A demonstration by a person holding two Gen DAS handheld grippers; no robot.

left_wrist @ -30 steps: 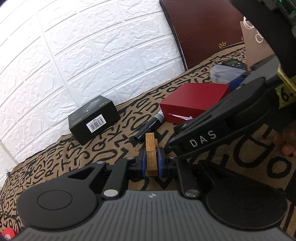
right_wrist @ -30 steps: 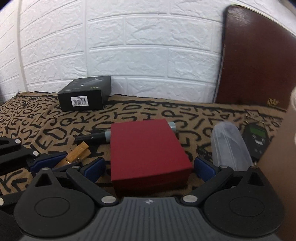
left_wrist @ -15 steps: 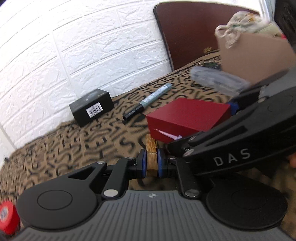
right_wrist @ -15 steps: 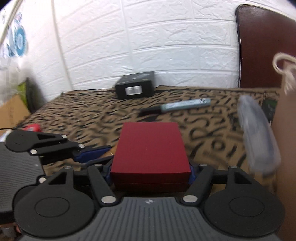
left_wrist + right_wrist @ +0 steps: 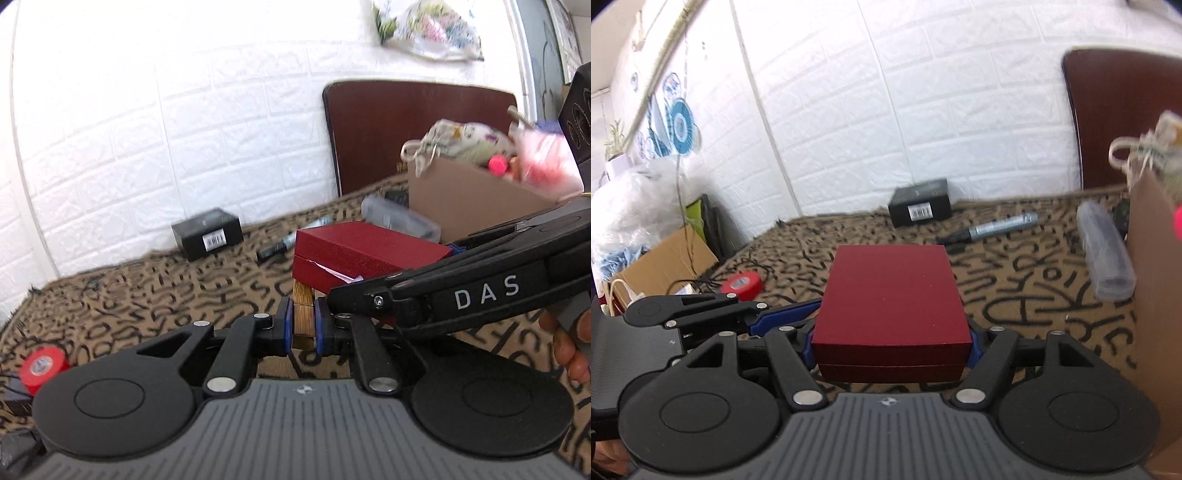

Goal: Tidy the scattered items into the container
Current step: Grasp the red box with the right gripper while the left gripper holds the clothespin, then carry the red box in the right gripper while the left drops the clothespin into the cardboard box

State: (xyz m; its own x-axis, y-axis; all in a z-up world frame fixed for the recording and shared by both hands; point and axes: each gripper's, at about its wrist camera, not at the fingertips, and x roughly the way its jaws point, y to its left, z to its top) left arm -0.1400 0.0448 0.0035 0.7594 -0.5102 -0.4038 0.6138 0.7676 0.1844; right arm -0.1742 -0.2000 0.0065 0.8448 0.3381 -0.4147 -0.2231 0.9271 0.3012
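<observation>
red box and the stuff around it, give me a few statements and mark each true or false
1. The right tongs grip the red box by its two sides. True.
2. The left tongs are open with nothing between them. False: they are shut on a wooden clip.
3. A black box with a barcode sits by the white brick wall. True.
4. The marker is inside the cardboard box. False: it lies on the patterned cloth.
5. The red tape roll rests on the cloth. True.
</observation>
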